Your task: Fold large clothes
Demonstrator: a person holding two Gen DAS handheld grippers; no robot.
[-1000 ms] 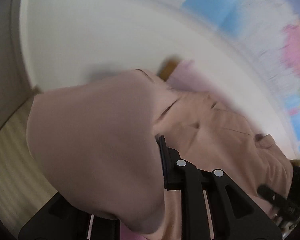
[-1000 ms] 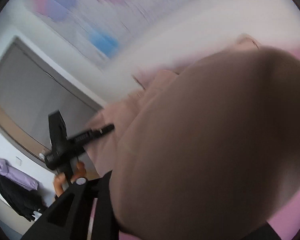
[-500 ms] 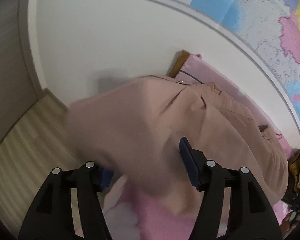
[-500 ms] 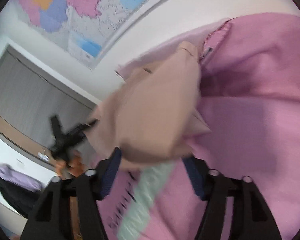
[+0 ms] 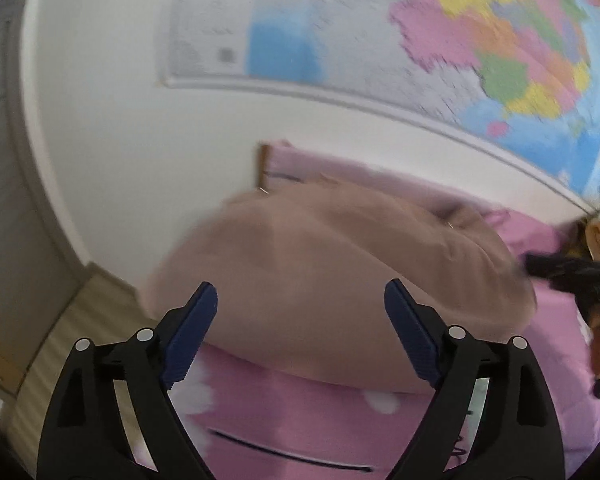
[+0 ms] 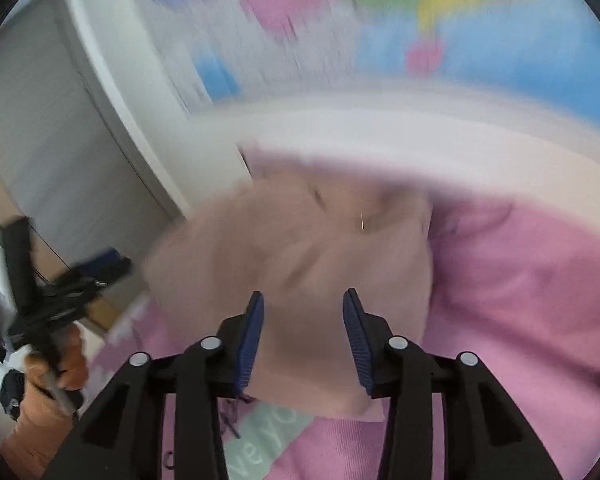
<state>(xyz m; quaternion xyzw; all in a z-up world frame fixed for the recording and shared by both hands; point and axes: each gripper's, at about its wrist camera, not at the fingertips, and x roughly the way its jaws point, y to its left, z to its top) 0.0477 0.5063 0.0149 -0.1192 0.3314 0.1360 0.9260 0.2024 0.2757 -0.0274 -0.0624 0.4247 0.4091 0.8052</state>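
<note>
Plainly, both the left gripper [image 5: 300, 300] and the right gripper [image 6: 303, 308] stood spread and empty, and the beige garment [image 5: 332, 280] lay bunched just ahead of their tips on the pink bedspread [image 5: 300, 420]; smoothing that heap flat seemed wise before regripping an edge.

Both wrist views look close down along their claws, sharing the beige garment [image 5: 332, 280].

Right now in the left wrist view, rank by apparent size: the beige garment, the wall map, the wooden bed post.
1. Wall map, though the frame edge crops it.
2. Beige garment, a close second; it lies nearer the camera, so true sizes are unsure.
3. Wooden bed post, by far the smallest.
</note>
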